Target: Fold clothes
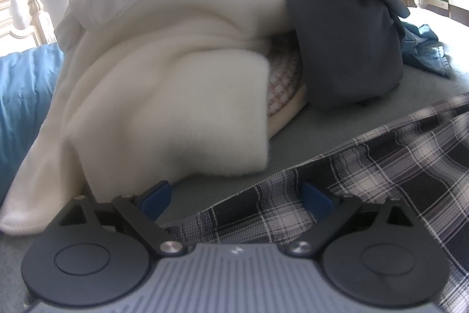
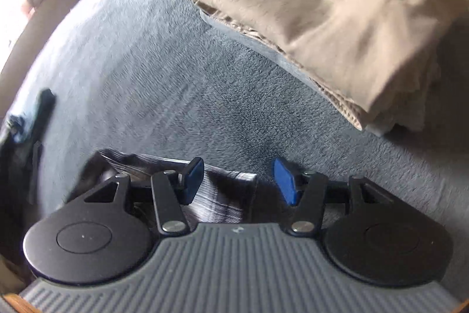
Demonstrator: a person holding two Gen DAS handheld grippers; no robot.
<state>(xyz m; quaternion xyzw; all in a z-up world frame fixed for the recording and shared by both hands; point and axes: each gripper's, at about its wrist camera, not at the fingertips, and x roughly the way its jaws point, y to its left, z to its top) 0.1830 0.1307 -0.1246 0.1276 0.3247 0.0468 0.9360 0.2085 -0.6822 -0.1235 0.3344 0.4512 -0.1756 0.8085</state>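
A black-and-white plaid garment lies spread on the grey-blue bed cover at the right of the left wrist view. My left gripper is open, low over the plaid's edge, with nothing between its blue pads. My right gripper is open just above a corner of the plaid cloth, which lies under and between the fingers. A stack of folded clothes topped by a beige garment lies ahead to the right.
A heap of unfolded clothes stands ahead of the left gripper: a cream fleece, a dark grey garment, a checked piece and denim. A blue duvet and headboard are at left. Dark clothing lies at left.
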